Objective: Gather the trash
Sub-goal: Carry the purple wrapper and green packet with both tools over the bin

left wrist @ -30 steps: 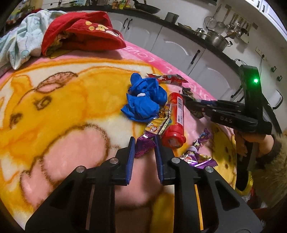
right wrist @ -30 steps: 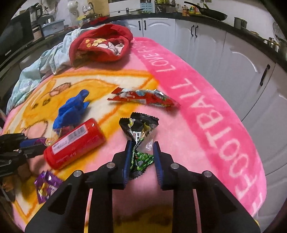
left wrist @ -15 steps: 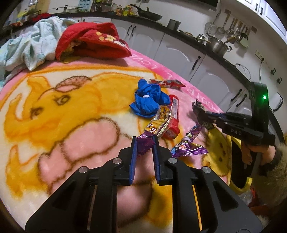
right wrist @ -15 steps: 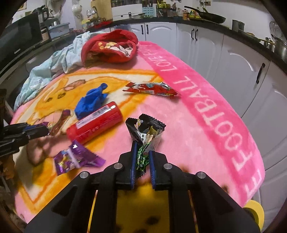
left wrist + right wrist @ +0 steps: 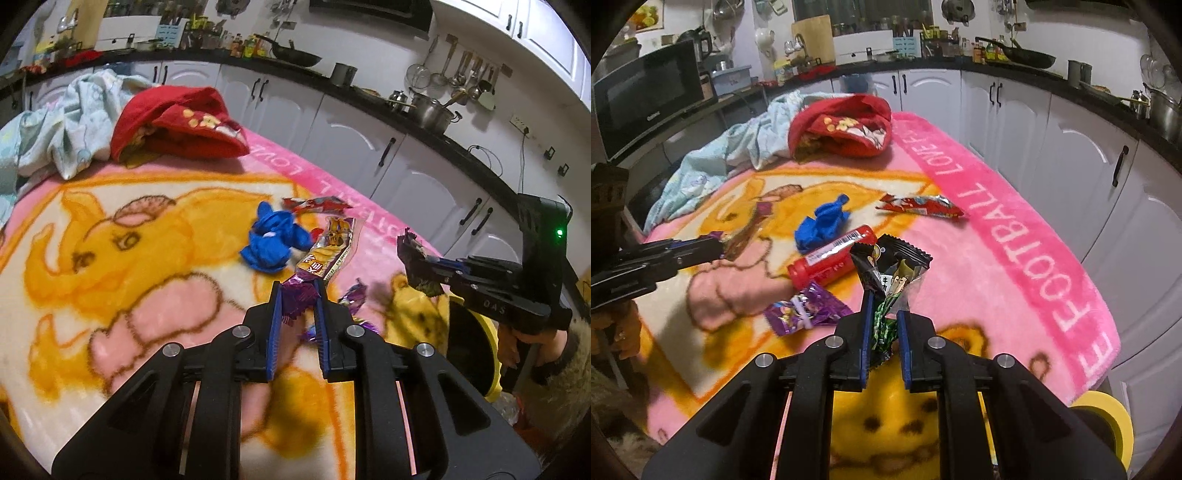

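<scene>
Kitchen scene: a pink and yellow cartoon blanket (image 5: 1027,258) spread over a worktop, white cabinets beyond.

Left gripper (image 5: 298,295) narrowed onto the crumpled near end of a purple snack wrapper (image 5: 325,251), pads pressing it from both sides. Wrapper's long axis running away from the gripper toward the far right, its free end raised above the blanket.

Right gripper (image 5: 882,314) likewise pinched tight on a black and green wrapper (image 5: 892,273), held upright, the open top fanning out above the fingertips.

Still lying on the blanket: a red tube (image 5: 831,258) pointing far-right to near-left, a crumpled blue glove (image 5: 823,225) just beyond it, a red foil wrapper (image 5: 919,205) farther right, and a small purple packet (image 5: 805,310) nearest, just left of the right gripper. A red cloth (image 5: 842,125) and a pale cloth (image 5: 713,166) bunched at the far end.

Yellow-rimmed bin (image 5: 1108,424) partly visible at the near right, below the blanket's edge. Judged next: carrying both held wrappers toward it. Bin lying near and right of both grippers, the right hand plainly closer.
</scene>
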A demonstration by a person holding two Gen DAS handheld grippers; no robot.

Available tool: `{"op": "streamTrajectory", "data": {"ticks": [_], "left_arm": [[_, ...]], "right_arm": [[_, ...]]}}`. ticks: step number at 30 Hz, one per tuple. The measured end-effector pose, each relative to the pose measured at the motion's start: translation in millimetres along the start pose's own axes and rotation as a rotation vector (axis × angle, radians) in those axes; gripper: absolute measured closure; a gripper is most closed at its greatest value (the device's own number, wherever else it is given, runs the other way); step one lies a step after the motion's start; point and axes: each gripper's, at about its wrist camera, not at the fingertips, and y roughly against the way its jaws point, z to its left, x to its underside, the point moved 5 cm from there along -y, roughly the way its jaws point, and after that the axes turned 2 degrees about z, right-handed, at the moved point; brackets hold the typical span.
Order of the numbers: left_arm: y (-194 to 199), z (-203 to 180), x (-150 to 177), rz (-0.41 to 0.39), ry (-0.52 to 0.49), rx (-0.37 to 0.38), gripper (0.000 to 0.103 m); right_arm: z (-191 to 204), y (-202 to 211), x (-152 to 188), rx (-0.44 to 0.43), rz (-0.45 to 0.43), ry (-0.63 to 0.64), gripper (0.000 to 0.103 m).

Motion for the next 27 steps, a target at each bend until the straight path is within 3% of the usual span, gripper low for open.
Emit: {"op": "streamTrajectory", "data": {"ticks": [12, 27], "left_arm": [[4, -37, -11, -0.031, -0.049, 0.031, 0.092], [-6, -93, -17, -0.035, -0.120, 0.094, 0.092]], "right_arm": [[-3, 54, 2, 0.004, -0.090, -0.019, 0.091], [-25, 109, 32, 0.076, -0.156, -0.051, 0.091]]}}
